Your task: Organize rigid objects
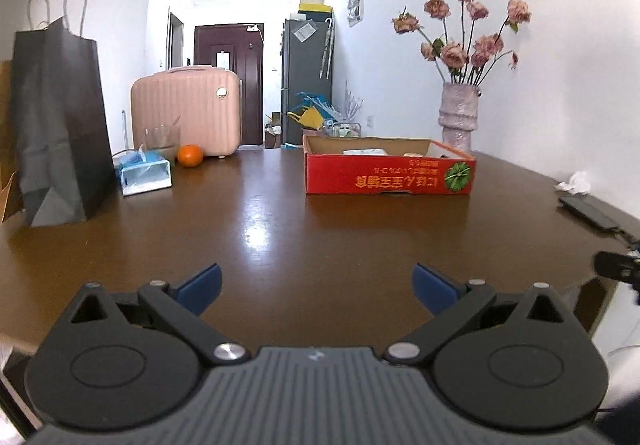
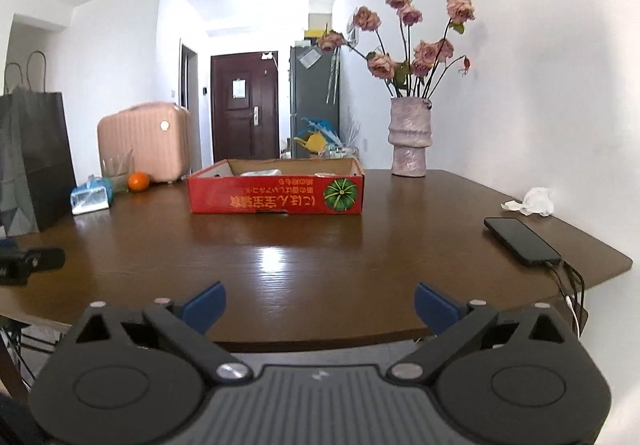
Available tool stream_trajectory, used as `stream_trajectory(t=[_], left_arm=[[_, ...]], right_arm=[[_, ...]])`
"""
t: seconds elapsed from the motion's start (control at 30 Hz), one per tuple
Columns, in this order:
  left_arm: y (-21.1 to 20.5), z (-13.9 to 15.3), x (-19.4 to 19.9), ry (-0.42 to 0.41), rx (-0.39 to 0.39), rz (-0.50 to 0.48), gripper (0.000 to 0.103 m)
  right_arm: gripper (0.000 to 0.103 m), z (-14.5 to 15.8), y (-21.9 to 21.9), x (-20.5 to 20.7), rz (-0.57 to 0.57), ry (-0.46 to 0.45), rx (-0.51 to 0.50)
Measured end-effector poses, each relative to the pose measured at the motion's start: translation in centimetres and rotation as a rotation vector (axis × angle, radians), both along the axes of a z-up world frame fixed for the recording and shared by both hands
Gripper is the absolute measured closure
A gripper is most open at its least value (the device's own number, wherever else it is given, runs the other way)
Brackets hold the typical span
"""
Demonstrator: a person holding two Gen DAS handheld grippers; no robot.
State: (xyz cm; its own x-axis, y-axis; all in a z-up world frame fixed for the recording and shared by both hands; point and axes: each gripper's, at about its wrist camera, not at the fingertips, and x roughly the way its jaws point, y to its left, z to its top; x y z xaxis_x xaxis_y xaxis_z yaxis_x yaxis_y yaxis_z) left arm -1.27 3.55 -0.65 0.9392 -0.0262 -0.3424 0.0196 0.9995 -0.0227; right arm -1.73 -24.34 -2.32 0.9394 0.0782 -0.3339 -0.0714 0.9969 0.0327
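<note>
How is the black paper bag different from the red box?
The black paper bag stands tall with loop handles; the red box is low, wide and has none. The bag is plain; the box has printed writing and a green pumpkin picture. Both sit open-topped on the brown table.

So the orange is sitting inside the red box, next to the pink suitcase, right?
Not quite. The orange sits on the bare table, outside the red box and well to its left. It is next to the pink suitcase, as the left wrist view shows.

The brown wooden table (image 2: 280, 257) carries a red box (image 2: 276, 193), vase (image 2: 409, 141), phone (image 2: 520, 241), orange (image 2: 138, 181) and black bag (image 1: 56, 125).
</note>
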Motion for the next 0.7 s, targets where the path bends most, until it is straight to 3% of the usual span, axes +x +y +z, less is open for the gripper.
stream_trajectory(t=[0.23, 0.7], left_arm=[[0.5, 0.7, -1.0, -0.036, -0.034, 0.015, 0.000], [0.1, 0.5, -1.1, -0.043, -0.008, -0.006, 0.000]], right_arm=[[0.002, 0.2, 2.5, -1.6, 0.086, -0.054, -0.072], [0.002, 0.4, 1.9, -1.8, 0.048, -0.074, -0.041]])
